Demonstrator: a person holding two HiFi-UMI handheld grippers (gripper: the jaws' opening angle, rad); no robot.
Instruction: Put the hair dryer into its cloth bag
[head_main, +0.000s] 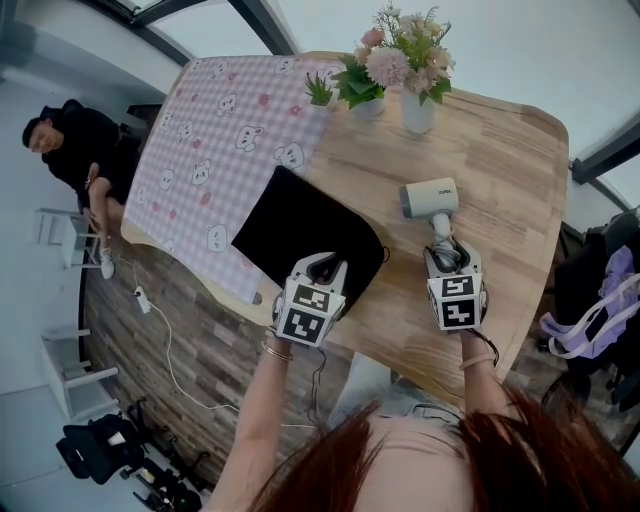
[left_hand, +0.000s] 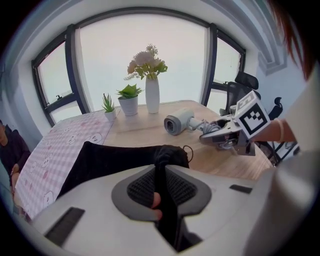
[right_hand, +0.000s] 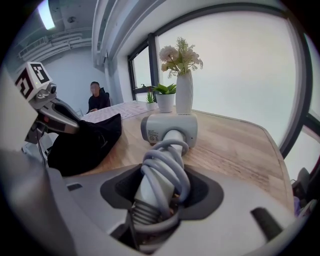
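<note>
The white hair dryer (head_main: 430, 197) lies on the wooden table (head_main: 510, 170), its grey cord wound round the handle. My right gripper (head_main: 445, 252) is shut on that handle, and the right gripper view shows the hair dryer (right_hand: 170, 127) pointing away from the pads with the cord coils between them. The black cloth bag (head_main: 300, 235) lies flat to its left. My left gripper (head_main: 325, 268) is shut on the bag's near edge. In the left gripper view a fold of the bag (left_hand: 115, 162) rises bunched between the jaws.
A pink checked tablecloth (head_main: 220, 130) covers the table's left part. A white vase of flowers (head_main: 417, 105) and two potted plants (head_main: 365, 95) stand at the far edge. A person (head_main: 75, 150) sits beyond the left end. A purple bag (head_main: 600, 300) hangs at the right.
</note>
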